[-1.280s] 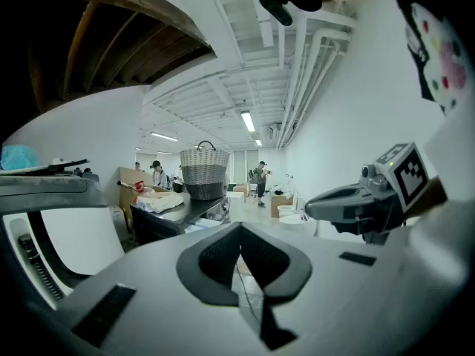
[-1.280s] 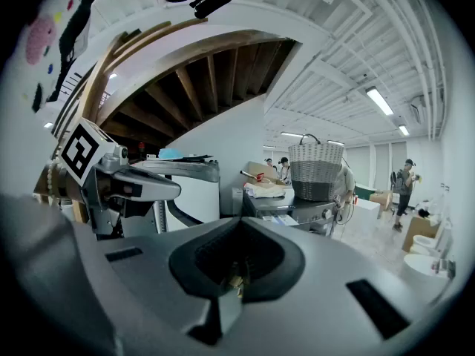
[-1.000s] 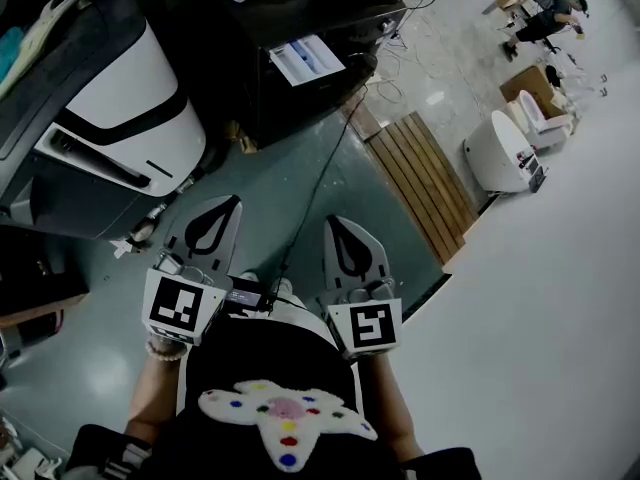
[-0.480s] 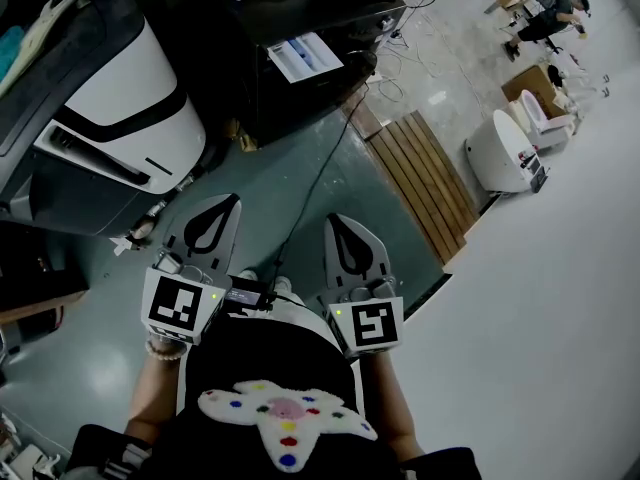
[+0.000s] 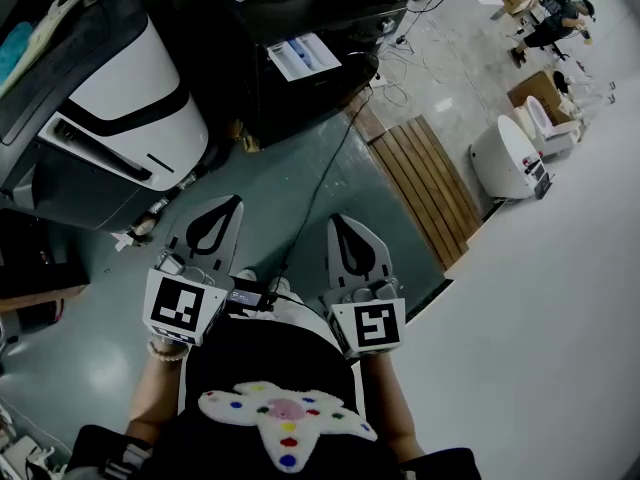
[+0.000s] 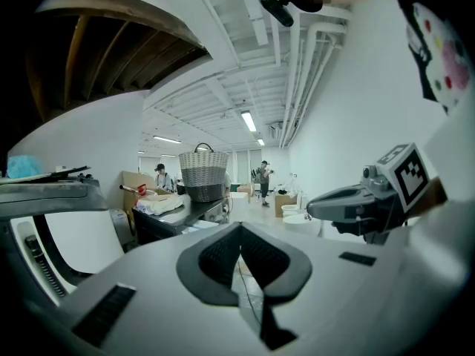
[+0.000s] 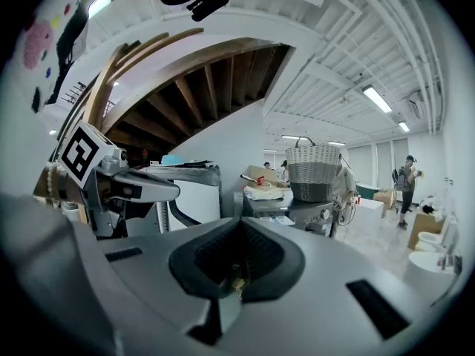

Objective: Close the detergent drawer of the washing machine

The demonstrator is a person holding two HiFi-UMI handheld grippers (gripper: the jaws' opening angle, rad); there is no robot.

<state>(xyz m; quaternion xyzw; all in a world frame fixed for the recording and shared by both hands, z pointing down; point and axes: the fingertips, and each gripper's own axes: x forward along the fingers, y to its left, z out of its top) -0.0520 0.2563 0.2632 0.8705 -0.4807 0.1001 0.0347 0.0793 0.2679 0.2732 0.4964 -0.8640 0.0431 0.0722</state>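
Grey-green floor [image 5: 300, 183] spreads below, with the rounded white-and-black washing machine [image 5: 125, 93] at far left, its detergent drawer not clearly made out from here. My left claw [image 5: 226, 210] and right claw [image 5: 341, 230] are both pinched closed on nothing, near my body. I judge this the approach: next, reach left and find the drawer front.
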